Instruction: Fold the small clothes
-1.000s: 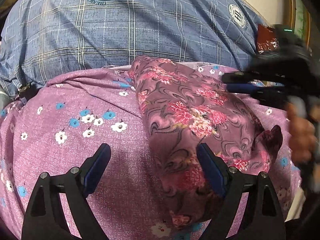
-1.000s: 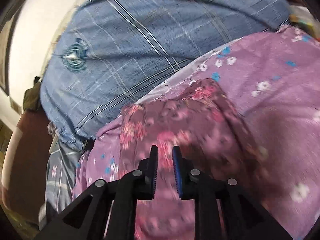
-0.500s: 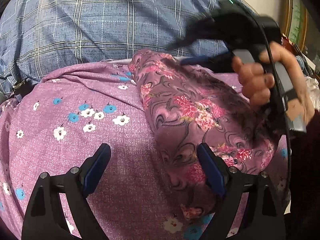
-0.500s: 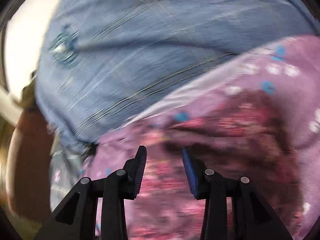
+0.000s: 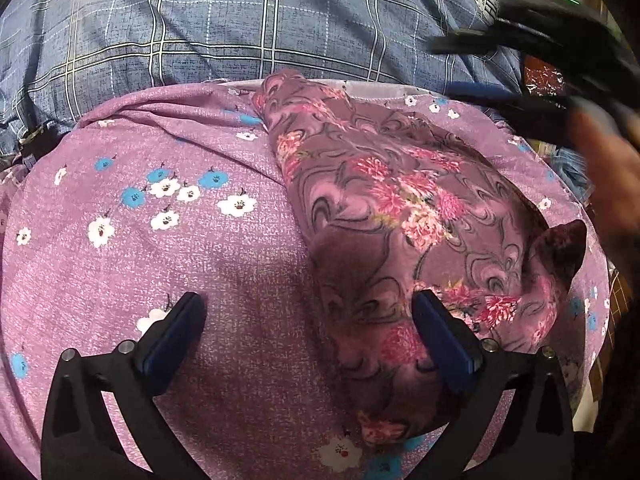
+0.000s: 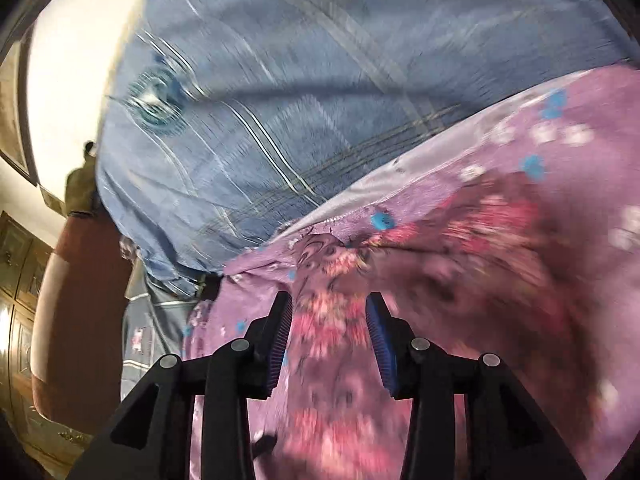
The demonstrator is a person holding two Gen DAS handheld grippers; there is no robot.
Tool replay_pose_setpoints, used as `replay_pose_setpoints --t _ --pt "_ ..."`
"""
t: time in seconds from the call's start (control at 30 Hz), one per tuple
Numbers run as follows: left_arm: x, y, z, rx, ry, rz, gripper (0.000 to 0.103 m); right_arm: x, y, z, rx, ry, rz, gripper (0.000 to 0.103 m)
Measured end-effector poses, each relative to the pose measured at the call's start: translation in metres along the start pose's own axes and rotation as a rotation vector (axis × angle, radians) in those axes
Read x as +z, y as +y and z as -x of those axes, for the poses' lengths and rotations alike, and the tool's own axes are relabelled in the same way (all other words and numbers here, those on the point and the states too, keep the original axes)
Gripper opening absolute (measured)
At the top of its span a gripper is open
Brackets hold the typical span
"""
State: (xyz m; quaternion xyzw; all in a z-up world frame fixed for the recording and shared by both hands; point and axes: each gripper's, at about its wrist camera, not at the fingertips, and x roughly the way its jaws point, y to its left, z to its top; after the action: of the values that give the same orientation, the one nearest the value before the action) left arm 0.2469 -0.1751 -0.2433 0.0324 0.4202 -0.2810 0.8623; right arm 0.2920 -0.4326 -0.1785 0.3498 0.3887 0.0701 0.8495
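A small mauve garment with pink flowers and dark swirls (image 5: 400, 216) lies bunched in a long heap on a purple cloth with white and blue flowers (image 5: 132, 216). My left gripper (image 5: 308, 316) is open wide just above the cloth; its right finger touches the garment's near end. My right gripper (image 6: 328, 312) is open, its jaws astride the garment (image 6: 332, 312), which is blurred there. In the left wrist view the right gripper (image 5: 520, 64) is a blurred black shape at the upper right, with the hand (image 5: 608, 168) that holds it.
A blue plaid sheet with round emblems (image 5: 240, 20) covers the surface beyond the purple cloth. In the right wrist view a white wall (image 6: 72, 60), dark wooden cabinets (image 6: 16, 280) and a brown rounded edge (image 6: 72, 320) stand at the left.
My right gripper opened from nearly shut and let go of the garment, then swung up and to the right. The left gripper stayed open and edged closer to the cloth.
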Motion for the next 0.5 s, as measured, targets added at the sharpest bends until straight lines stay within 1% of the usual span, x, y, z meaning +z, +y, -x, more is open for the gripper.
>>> replay_pose_setpoints --t 0.03,0.1,0.17,0.2,0.27,0.3,0.33,0.37,0.4,0.43,0.47,0.5 --pt "0.002 0.001 0.003 0.002 -0.006 0.010 0.103 -0.011 0.000 0.022 -0.009 -0.038 0.015 0.041" --pt "0.003 0.003 0.015 0.008 -0.057 0.028 0.103 -0.027 -0.003 0.050 -0.032 -0.079 0.034 0.041" --pt "0.003 0.000 0.026 0.019 -0.104 0.025 0.103 -0.048 -0.012 0.069 -0.068 -0.108 0.035 0.041" --pt "0.002 -0.001 0.028 0.022 -0.114 0.022 0.103 -0.060 -0.018 0.074 -0.081 -0.112 0.022 0.041" --pt "0.002 -0.006 0.026 0.035 -0.119 0.000 0.103 -0.078 -0.035 0.074 -0.100 -0.090 -0.019 0.039" --pt "0.001 -0.010 0.019 0.061 -0.097 -0.025 0.103 -0.087 -0.047 0.069 -0.141 -0.063 -0.047 0.035" --pt "-0.001 -0.015 0.007 0.103 -0.050 -0.062 0.103 -0.094 -0.057 0.060 -0.218 -0.029 -0.066 0.026" --pt "-0.002 -0.017 0.003 0.121 -0.040 -0.074 0.103 -0.098 -0.062 0.052 -0.261 -0.012 -0.075 0.025" --pt "-0.003 -0.019 0.002 0.131 -0.060 -0.073 0.103 -0.100 -0.061 0.052 -0.262 -0.032 -0.073 0.026" --pt "-0.002 -0.020 0.004 0.134 -0.078 -0.065 0.103 -0.098 -0.054 0.055 -0.260 -0.039 -0.061 0.031" --pt "0.000 -0.021 0.006 0.137 -0.084 -0.063 0.103 -0.097 -0.049 0.059 -0.252 -0.050 -0.051 0.031" --pt "0.001 -0.023 0.008 0.136 -0.091 -0.069 0.103 -0.095 -0.044 0.066 -0.229 -0.091 -0.038 0.031"
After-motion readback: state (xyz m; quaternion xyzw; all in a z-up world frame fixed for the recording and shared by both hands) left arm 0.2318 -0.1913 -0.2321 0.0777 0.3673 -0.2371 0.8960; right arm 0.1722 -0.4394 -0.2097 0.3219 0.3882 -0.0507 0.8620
